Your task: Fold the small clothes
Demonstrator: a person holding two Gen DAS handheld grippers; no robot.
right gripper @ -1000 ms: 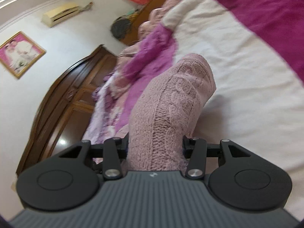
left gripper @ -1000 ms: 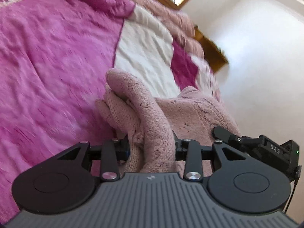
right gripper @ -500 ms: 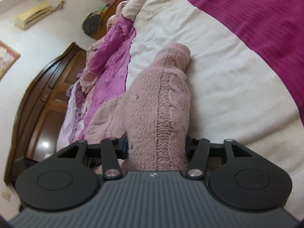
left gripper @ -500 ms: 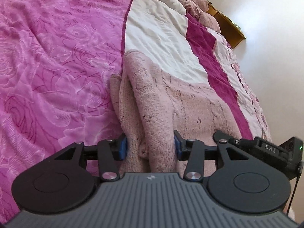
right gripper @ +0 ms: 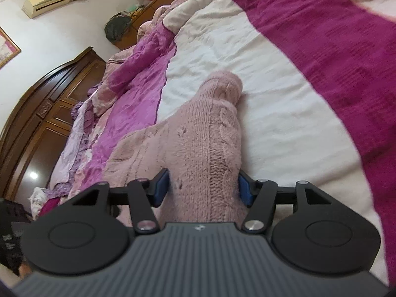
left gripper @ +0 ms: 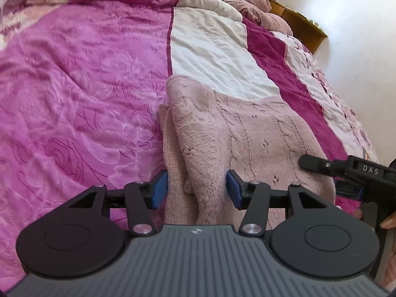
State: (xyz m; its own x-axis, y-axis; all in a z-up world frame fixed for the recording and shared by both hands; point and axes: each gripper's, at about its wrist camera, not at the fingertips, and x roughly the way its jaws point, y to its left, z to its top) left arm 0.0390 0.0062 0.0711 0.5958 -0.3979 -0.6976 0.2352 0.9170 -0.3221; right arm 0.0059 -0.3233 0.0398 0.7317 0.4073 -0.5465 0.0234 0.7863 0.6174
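Note:
A pale pink knitted sweater (left gripper: pixel 242 133) lies spread on the bed, its left edge doubled over in a fold. My left gripper (left gripper: pixel 196 189) is open, its blue pads (left gripper: pixel 158 189) on either side of the near folded edge, with gaps to the knit. In the right wrist view the sweater (right gripper: pixel 203 143) runs away from me to a rounded sleeve end. My right gripper (right gripper: pixel 204 189) is open around the near part of the knit, the pads (right gripper: pixel 162 188) close to it. The right gripper's body shows at the right of the left wrist view (left gripper: pixel 356 170).
The bed carries a pink, white and magenta patchwork quilt (left gripper: pixel 74 86). A crumpled purple blanket (right gripper: pixel 128 74) lies along the far side. A dark wooden wardrobe (right gripper: pixel 37 113) stands by the wall, and a wooden headboard (left gripper: pixel 297 22) sits at the far end.
Both grippers lowered the sweater onto the bed and opened, letting go of the knit. The sweater went from hanging bunched to lying spread flat.

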